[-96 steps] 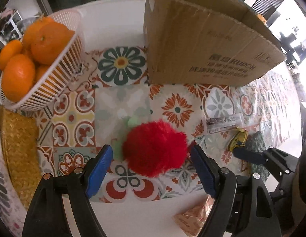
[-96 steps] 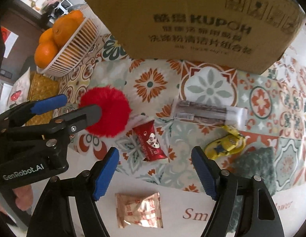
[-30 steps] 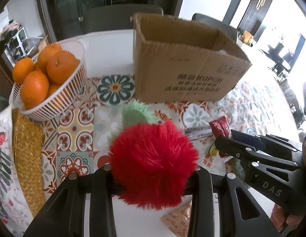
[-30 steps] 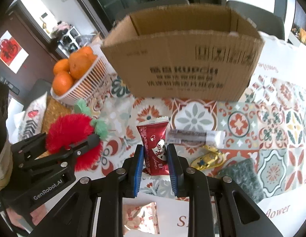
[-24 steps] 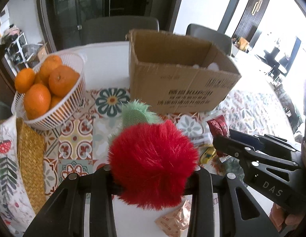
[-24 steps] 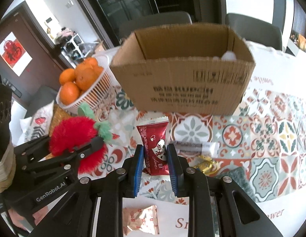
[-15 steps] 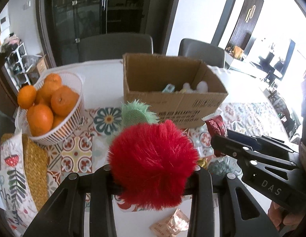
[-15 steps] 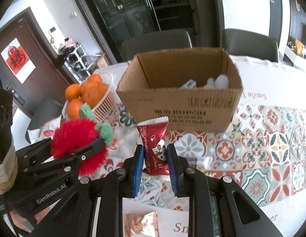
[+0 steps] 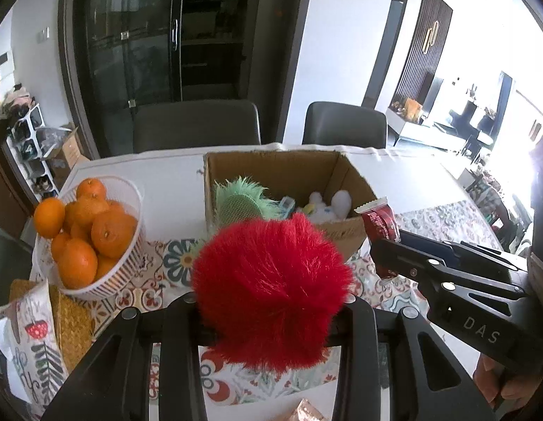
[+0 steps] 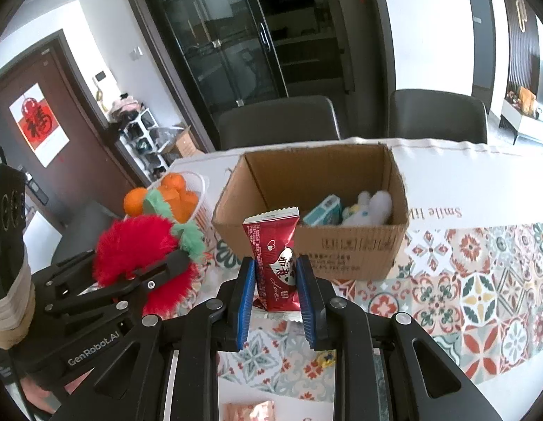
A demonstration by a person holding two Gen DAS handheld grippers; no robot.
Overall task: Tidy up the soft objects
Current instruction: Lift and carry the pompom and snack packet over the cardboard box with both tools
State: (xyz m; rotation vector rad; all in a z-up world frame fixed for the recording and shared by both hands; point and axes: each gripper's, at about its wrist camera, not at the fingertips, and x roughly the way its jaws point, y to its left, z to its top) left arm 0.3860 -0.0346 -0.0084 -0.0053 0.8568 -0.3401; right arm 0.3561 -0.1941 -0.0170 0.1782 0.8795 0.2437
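Red plush toy (image 9: 271,291) clamped in left gripper (image 9: 267,315) jaws, red snack packet (image 10: 274,258) pinched in right gripper (image 10: 275,301) jaws; both aloft before cardboard box (image 10: 341,245). Box already holds white plush (image 10: 371,207). Drop-off pending; foil packet (image 10: 250,411) remains on tabletop (image 10: 482,280).

Below me the table (image 10: 447,175) wears a white cloth with a patterned tile runner (image 10: 482,280) across it. The open cardboard box (image 10: 341,245) sits on the runner's far edge. Left of the box stands a white basket of oranges (image 9: 106,266); further left of it, a woven mat (image 9: 71,315). Nearer than the box lies a pink foil packet (image 10: 250,411).
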